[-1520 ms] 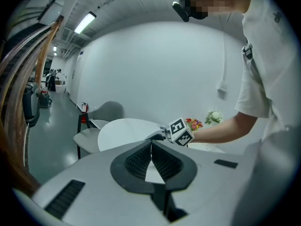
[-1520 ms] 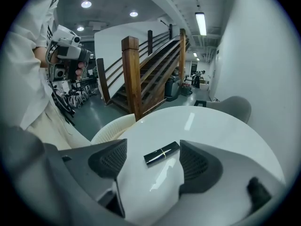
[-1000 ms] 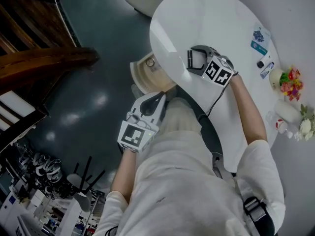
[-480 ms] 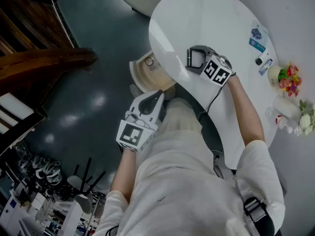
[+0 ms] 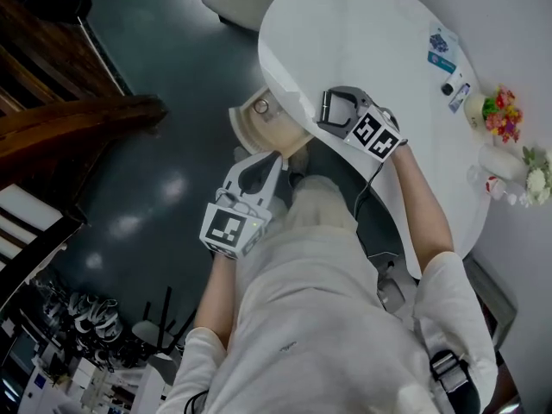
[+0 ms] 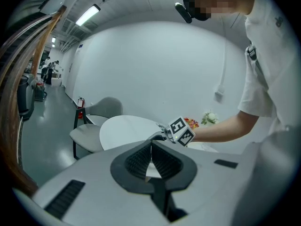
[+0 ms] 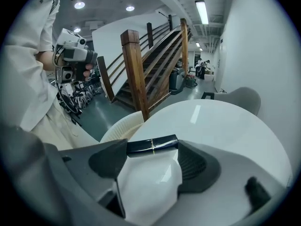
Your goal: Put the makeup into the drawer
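1. Task item: a small dark makeup tube [image 7: 152, 145] with a thin gold band at its middle. It is off the table and lies crosswise between the jaw tips of the right gripper [image 5: 327, 109].
2. Right gripper: the jaws stand wide and clamp the tube end to end, one pad on each end. Nothing else is between them.
3. Left gripper [image 6: 151, 147]: the jaws are closed together and empty. In the head view it is at 6 o'clock of the drawer.
4. Drawer [image 5: 267, 132]: beige with a rounded front, pulled out from under the edge of the white table [image 5: 362, 41]. It sits at 9 o'clock of the right gripper, near but apart.
5. Handling, as a judgement: the tube looks light, rigid and glossy, so likely slippery. The end-to-end hold rests on small faces, and the tube could pivot or pop out if jolted. A grip across the barrel near the gold band would be more secure.
6. Step in hand, as a judgement: carrying the tube to the drawer. Release is not yet done.
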Available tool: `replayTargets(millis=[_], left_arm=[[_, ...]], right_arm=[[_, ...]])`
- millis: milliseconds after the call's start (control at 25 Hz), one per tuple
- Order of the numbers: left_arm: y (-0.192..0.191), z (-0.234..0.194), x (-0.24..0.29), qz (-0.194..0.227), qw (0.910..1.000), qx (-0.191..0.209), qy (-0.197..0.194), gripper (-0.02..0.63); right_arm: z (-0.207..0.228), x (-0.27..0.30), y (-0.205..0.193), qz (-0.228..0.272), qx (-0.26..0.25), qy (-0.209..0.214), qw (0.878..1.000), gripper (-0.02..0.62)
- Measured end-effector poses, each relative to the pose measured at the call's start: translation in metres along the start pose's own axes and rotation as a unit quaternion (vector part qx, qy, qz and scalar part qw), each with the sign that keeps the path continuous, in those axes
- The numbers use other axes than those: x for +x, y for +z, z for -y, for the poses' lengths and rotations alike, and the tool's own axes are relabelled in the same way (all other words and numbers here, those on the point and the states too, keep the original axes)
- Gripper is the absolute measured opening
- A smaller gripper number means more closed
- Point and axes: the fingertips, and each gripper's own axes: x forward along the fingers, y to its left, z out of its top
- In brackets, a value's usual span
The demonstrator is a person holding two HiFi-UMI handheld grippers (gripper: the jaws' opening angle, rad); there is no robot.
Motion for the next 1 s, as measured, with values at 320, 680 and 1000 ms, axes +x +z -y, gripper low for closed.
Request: replayTargets(millis=[320, 680, 1000], left_arm=[[0.004, -0.031, -0.024, -0.005, 0.9987, 0.019, -0.048, 0.011], [-0.003, -0.064, -0.045, -0.030, 0.9934, 0.047, -0.100, 0.011], [-0.022, -0.088, -0.055, -0.051, 0.9895, 0.053, -0.124, 0.011]], right_arm=[[-0.063, 0.011, 0.040, 0.029, 0.056, -0.031, 0.998, 0.342], [-0.123, 0.053, 0.079, 0.055, 0.098, -0.045, 0.993, 0.342], [-0.127, 0.097, 0.073, 0.051, 0.138, -0.098, 0.984, 0.342]])
